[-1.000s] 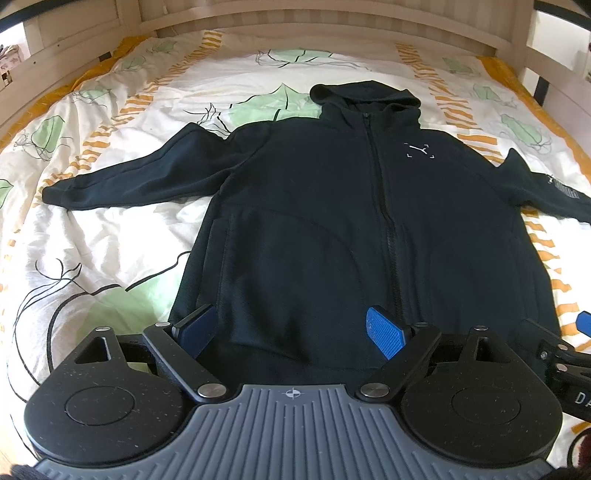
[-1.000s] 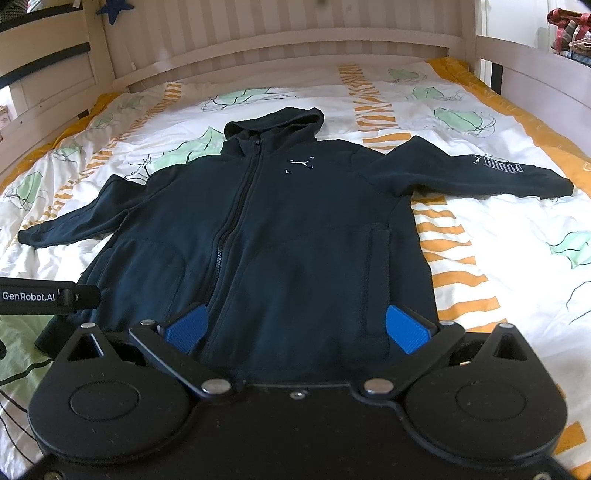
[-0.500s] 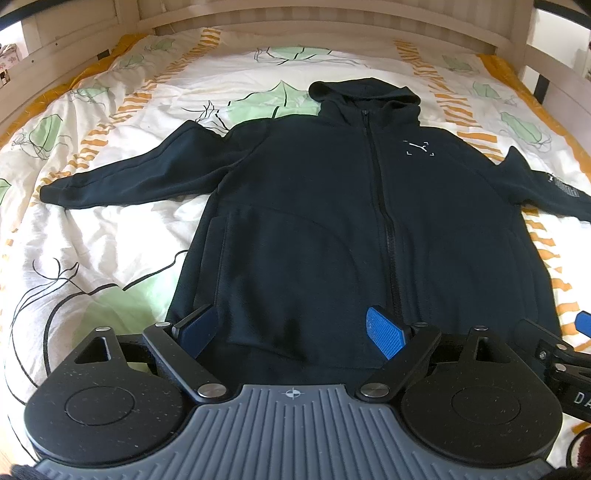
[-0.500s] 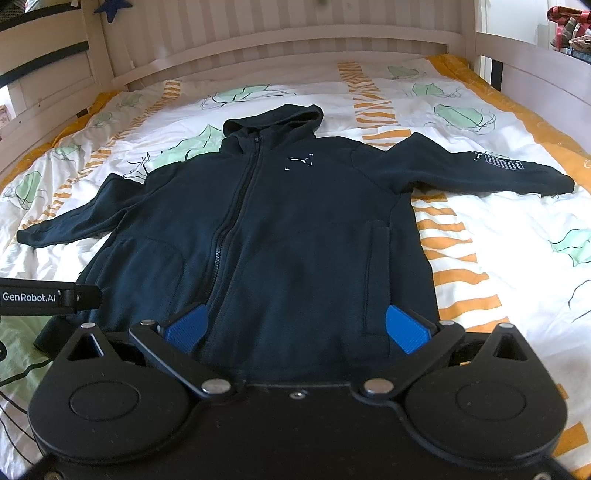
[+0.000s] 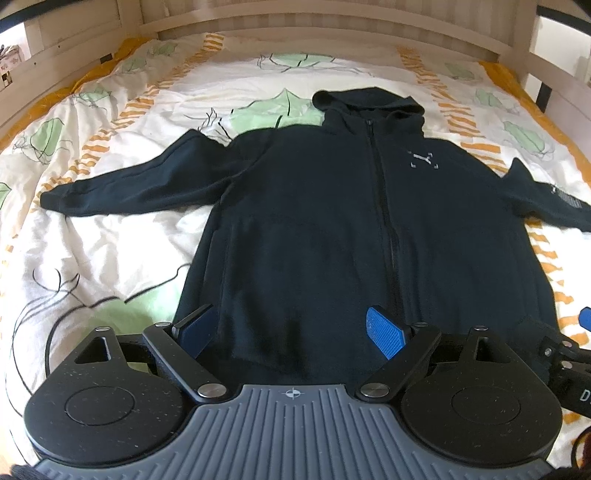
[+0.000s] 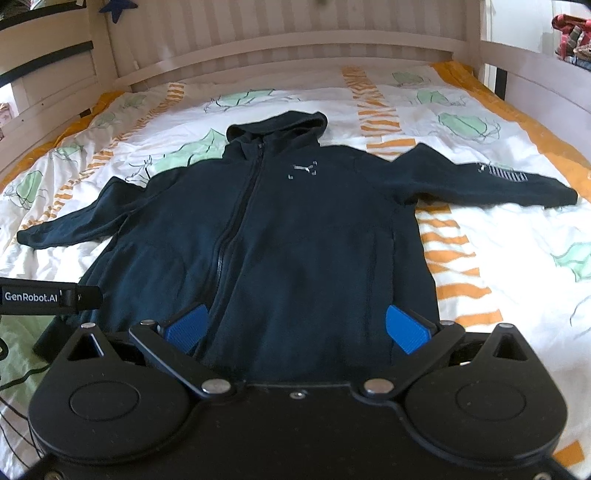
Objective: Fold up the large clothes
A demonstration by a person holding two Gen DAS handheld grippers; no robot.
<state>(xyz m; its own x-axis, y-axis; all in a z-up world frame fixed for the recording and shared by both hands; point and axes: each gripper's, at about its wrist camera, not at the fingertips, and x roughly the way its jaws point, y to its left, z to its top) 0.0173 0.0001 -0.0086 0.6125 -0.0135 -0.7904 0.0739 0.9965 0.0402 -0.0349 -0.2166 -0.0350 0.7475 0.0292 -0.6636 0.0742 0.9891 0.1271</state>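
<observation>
Two views, left wrist first. Black zip hoodie (image 5: 332, 229) spread flat, front up, on a bed quilt (image 5: 92, 236) printed with green leaves and orange stripes. Hood toward the far wooden headboard (image 5: 295, 22), hem nearest the camera, zip closed down the middle. Both sleeves stretched outward, one cuff ending at the left of the picture, the other running off the right edge. Left gripper (image 5: 291, 328) at the hem, blue fingers (image 5: 384, 332) spread wide with dark fabric showing between them, nothing clamped; whether touching the cloth or just above it, impossible to tell. Part of the right gripper (image 5: 576, 365) at the right edge.

Right wrist next. Same hoodie (image 6: 295, 240) seen from slightly further right, small pale logo on the chest, pale lettering on the sleeve reaching right. Right gripper (image 6: 295, 326) over the hem, blue fingers (image 6: 406, 328) wide apart, empty, straddling the lower front panel beside the zip. Black bar of the left gripper (image 6: 48, 297), labelled GenRobot.AI, at the left edge over the hoodie's corner. Slatted headboard (image 6: 280, 37) and side rails around the quilt (image 6: 517, 258).
</observation>
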